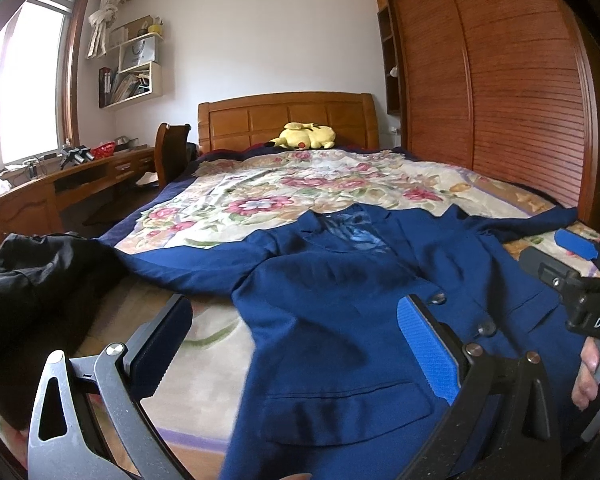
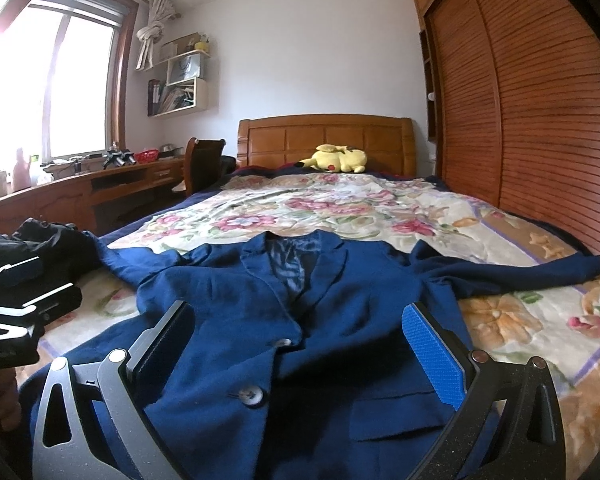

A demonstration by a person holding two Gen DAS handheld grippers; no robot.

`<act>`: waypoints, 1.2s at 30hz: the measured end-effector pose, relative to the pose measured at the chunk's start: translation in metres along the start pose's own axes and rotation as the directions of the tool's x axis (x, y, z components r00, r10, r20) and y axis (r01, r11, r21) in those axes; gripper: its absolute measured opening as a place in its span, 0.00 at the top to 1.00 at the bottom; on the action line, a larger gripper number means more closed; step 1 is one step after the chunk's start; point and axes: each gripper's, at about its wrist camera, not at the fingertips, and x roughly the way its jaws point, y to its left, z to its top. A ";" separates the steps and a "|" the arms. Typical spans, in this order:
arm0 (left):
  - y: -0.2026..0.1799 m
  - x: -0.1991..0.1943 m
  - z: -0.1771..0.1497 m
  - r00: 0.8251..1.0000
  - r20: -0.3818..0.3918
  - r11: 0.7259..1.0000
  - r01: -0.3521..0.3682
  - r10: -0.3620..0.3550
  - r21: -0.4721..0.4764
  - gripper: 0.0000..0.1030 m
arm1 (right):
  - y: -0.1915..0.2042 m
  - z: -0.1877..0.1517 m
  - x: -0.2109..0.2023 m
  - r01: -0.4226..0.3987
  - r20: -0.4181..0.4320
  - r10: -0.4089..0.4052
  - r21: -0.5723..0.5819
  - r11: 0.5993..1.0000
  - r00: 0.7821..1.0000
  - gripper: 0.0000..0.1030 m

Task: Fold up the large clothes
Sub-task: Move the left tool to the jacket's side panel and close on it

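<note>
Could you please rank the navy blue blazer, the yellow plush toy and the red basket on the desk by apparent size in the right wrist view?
1. Navy blue blazer, largest by far, though nearest the camera.
2. Yellow plush toy.
3. Red basket, smallest; it lies far off, so true size is unsure.

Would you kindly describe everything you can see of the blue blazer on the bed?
The blue blazer lies front-up and spread flat on the floral bedspread, collar toward the headboard. It looks like a matte woven fabric, with notched lapels, a patterned lining at the neck, two buttons and flap pockets. Both sleeves stretch outward. It is unfolded, and neither open gripper grips it.
</note>
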 end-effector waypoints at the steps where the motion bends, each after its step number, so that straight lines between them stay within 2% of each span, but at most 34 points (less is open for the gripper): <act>1: 0.002 0.002 -0.001 1.000 -0.003 1.000 -0.005 0.005 0.002 0.00 | 0.001 0.001 0.002 -0.007 -0.003 0.007 0.001 1.000 1.000 0.00; 9: 0.030 0.009 0.002 0.999 -0.035 1.000 -0.022 0.022 -0.001 0.00 | 0.010 0.006 0.013 -0.048 -0.027 0.047 -0.012 0.999 0.999 0.00; 20: 0.069 0.031 -0.001 0.992 -0.119 0.999 -0.038 0.035 -0.022 0.00 | 0.019 0.016 0.029 -0.120 -0.041 0.119 -0.023 0.993 0.992 0.00; 29: 0.104 0.050 0.002 0.986 -0.152 0.997 -0.068 0.061 -0.038 0.00 | 0.029 0.022 0.043 -0.145 -0.044 0.144 -0.043 0.988 0.989 0.00; 36: 0.127 0.079 0.003 0.976 -0.209 0.996 -0.073 0.061 -0.050 0.00 | 0.034 0.029 0.054 -0.147 -0.049 0.143 -0.069 0.987 0.988 0.00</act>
